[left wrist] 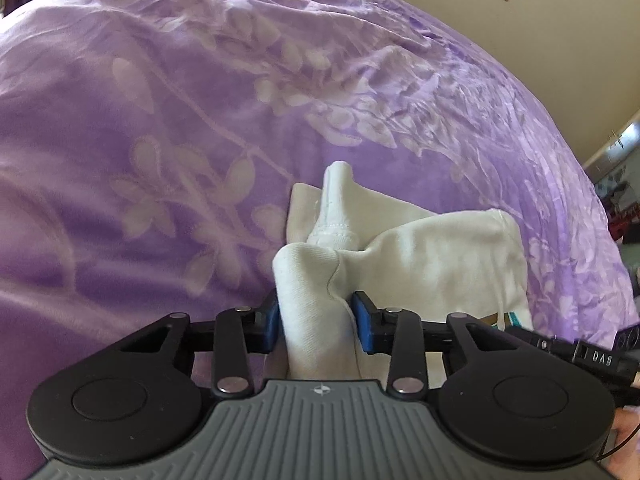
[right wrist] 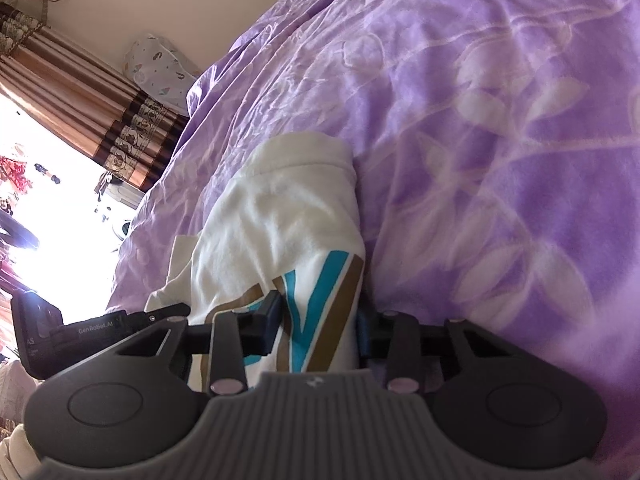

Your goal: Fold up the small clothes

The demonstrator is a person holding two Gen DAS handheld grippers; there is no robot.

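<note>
Left wrist view: left gripper (left wrist: pixel 316 320) pinches a bunched fold of the white garment (left wrist: pixel 432 256), blue pads (left wrist: pixel 364 320) pressed against cloth. Right gripper (right wrist: pixel 318 324) clamps its printed part (right wrist: pixel 320 292). Garment lies on the purple bedspread (left wrist: pixel 160 120), near its right edge.

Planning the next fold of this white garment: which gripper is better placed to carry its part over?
Left, probably: the left gripper pinches a bunched loose fold of the white garment; the right gripper clamps the printed part.
</note>
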